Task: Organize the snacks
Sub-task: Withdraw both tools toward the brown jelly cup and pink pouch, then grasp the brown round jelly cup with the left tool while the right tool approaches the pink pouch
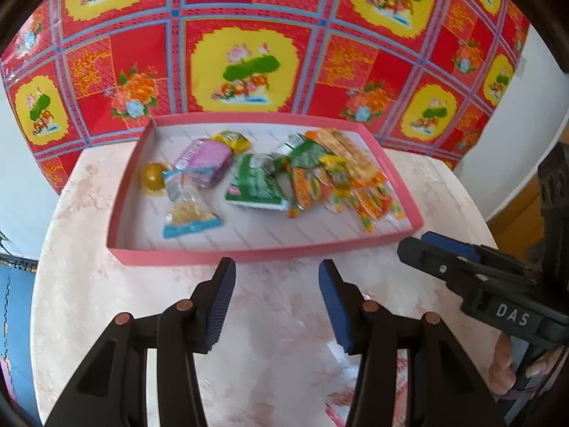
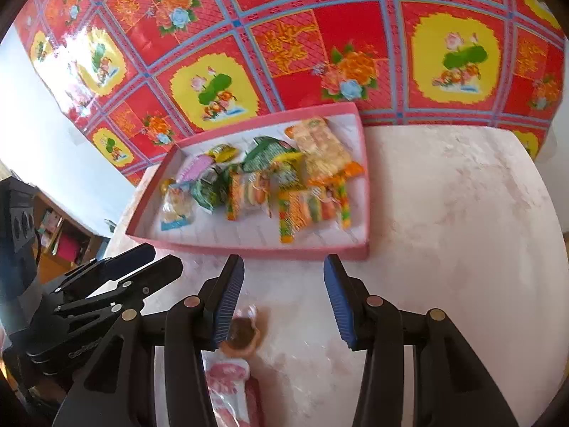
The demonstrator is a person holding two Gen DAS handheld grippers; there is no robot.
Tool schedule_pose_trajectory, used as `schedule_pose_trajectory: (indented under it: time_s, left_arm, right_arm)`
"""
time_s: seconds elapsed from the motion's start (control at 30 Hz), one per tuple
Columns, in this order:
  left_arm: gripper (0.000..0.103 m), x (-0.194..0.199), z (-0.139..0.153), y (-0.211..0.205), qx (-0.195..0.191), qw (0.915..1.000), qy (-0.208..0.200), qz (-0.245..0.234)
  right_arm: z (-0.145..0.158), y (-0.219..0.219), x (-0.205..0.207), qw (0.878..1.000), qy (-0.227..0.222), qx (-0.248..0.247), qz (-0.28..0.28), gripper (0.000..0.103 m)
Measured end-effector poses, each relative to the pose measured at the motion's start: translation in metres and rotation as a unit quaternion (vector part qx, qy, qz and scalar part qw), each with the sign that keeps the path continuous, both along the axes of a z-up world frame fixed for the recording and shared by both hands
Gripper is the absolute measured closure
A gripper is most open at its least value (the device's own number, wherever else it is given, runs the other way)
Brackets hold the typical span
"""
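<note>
A pink tray (image 1: 185, 257) sits on the pale round table, also in the right wrist view (image 2: 249, 249). It holds several snack packets: a purple one (image 1: 208, 158), a green one (image 1: 254, 185), orange ones (image 1: 355, 178), a clear bag with a blue band (image 1: 188, 219) and a yellow ball (image 1: 153, 176). My left gripper (image 1: 276, 302) is open and empty, just short of the tray's near wall. My right gripper (image 2: 283, 299) is open above the table. A pink-and-white snack packet (image 2: 231, 380) with a brown round piece (image 2: 243, 334) lies under its left finger.
The table (image 2: 444, 231) stands against a red, yellow and blue flowered cloth (image 1: 249, 35). The right gripper shows at the right of the left wrist view (image 1: 462, 267). The left gripper shows at the left of the right wrist view (image 2: 106, 284). Shelves (image 2: 60, 235) stand beyond the table.
</note>
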State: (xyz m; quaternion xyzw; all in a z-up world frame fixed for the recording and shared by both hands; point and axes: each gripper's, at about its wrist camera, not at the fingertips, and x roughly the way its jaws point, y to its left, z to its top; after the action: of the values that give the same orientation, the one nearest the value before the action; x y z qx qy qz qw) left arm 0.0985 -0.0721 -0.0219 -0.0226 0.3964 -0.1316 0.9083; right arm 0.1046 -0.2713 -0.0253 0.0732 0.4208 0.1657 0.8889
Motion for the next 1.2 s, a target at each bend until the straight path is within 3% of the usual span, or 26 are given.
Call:
schedule_pose_trajectory:
  time_s: [0.5, 1.0, 1.2]
  left_arm:
    - [0.052, -0.013, -0.013, -0.034, 0.006, 0.9982, 0.035, -0.048]
    - [0.052, -0.014, -0.030, -0.066, 0.064, 0.9934, 0.054, -0.078]
    - [0.053, -0.014, -0.031, -0.073, 0.082, 0.9926, 0.042, -0.079]
  right_arm:
    - [-0.024, -0.029, -0.015, 0.999, 0.029, -0.021, -0.032, 0.055]
    - [-0.030, -0.040, -0.019, 0.999, 0.031, -0.013, -0.034, 0.055]
    - [-0.031, -0.040, -0.020, 0.999, 0.025, -0.009, -0.033, 0.055]
